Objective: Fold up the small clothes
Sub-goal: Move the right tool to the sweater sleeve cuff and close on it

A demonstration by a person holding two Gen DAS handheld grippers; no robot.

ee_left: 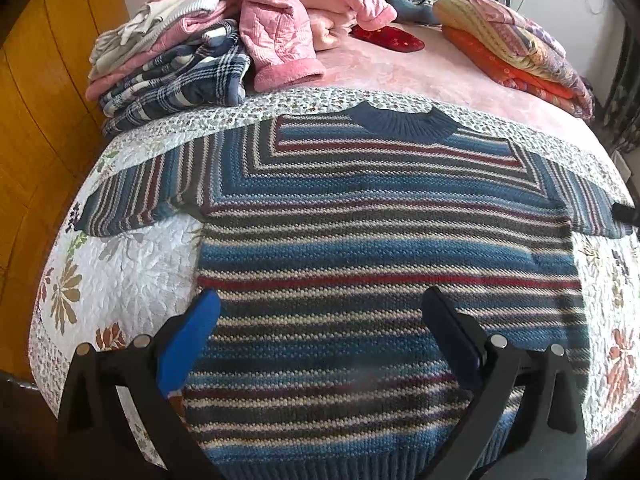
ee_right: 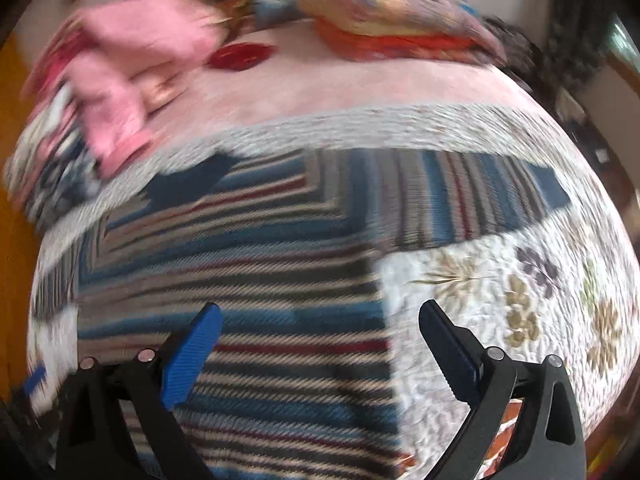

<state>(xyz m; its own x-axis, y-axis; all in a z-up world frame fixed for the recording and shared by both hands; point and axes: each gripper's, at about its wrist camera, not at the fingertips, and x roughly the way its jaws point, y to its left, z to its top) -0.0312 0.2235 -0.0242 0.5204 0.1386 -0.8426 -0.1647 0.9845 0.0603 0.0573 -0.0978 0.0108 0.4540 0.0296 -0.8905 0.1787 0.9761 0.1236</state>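
The bed (ee_left: 420, 80) carries everything: a pink blanket at the far end and a white floral quilt (ee_left: 132, 256) nearer the cameras. The striped sweater (ee_left: 384, 248) lies flat on the quilt, face up, collar (ee_left: 400, 122) pointing away toward the pink blanket and hem toward the viewer, so its long axis runs near to far. Both sleeves are spread sideways. It is a knit in blue, grey, cream and dark red bands, with a plain dark blue ribbed collar.

Only the left wrist view is sharp, and it shows the whole garment, plus a stack of folded clothes (ee_left: 172, 60) at the far left and folded patterned bedding (ee_left: 516, 44) at the far right. The right wrist view is motion-blurred and shows the sweater's right sleeve (ee_right: 472, 196) in full along with bare quilt beside it.

The left hand-held gripper (ee_left: 320, 304) hovers over the lower body of the sweater, fingers wide apart, holding nothing. The right hand-held gripper (ee_right: 320, 316) is likewise spread, straddling the sweater's right edge.
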